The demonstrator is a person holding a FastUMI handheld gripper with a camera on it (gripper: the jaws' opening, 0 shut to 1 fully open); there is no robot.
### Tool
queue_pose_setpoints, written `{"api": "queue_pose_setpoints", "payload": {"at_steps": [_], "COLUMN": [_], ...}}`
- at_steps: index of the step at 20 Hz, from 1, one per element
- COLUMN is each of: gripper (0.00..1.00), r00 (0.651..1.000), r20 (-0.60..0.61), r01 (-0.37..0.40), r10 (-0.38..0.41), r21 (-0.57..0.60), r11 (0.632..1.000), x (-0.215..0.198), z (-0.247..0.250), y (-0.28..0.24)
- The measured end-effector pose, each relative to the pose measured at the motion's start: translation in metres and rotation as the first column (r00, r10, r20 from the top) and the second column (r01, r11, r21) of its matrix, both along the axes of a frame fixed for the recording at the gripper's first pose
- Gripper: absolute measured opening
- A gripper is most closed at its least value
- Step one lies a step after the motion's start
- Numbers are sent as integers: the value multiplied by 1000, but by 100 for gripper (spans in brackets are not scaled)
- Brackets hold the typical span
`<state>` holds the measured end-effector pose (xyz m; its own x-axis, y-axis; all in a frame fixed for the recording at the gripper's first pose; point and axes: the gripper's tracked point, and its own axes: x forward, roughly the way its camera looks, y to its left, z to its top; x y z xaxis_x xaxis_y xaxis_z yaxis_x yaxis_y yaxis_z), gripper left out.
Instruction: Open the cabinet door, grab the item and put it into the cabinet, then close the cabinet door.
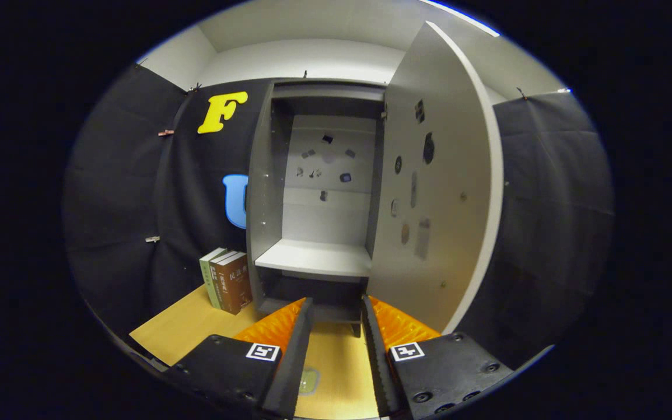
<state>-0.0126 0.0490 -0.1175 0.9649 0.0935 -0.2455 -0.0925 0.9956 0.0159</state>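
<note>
A tall grey cabinet (266, 192) stands straight ahead on a wooden tabletop (178, 326). Its door (447, 192) is swung wide open to the right, with several small stickers on its inner face. Inside, a pale shelf (315, 258) is bare, and the back panel above it carries several small stickers. My gripper (336, 318) is open, its fingers pointing at the cabinet's base just below the shelf, with nothing between them. Low between the fingers a small pale greenish object (308, 380) lies on the tabletop, too blurred to name.
Two or three upright books (228, 281) stand on the tabletop against the cabinet's left side. Black cloth walls close in the booth on the left and right. The open door's edge (490, 233) juts toward me on the right.
</note>
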Motion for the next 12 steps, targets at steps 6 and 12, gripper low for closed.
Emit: {"api": "queue_pose_setpoints", "payload": {"at_steps": [6, 12], "gripper": [55, 54], "r00": [983, 941], "r20": [-167, -334], "r01": [-57, -17], "r10": [70, 55], "r21": [84, 116], "r11": [995, 993], "x": [-8, -1], "z": [-59, -157], "y": [33, 44]}}
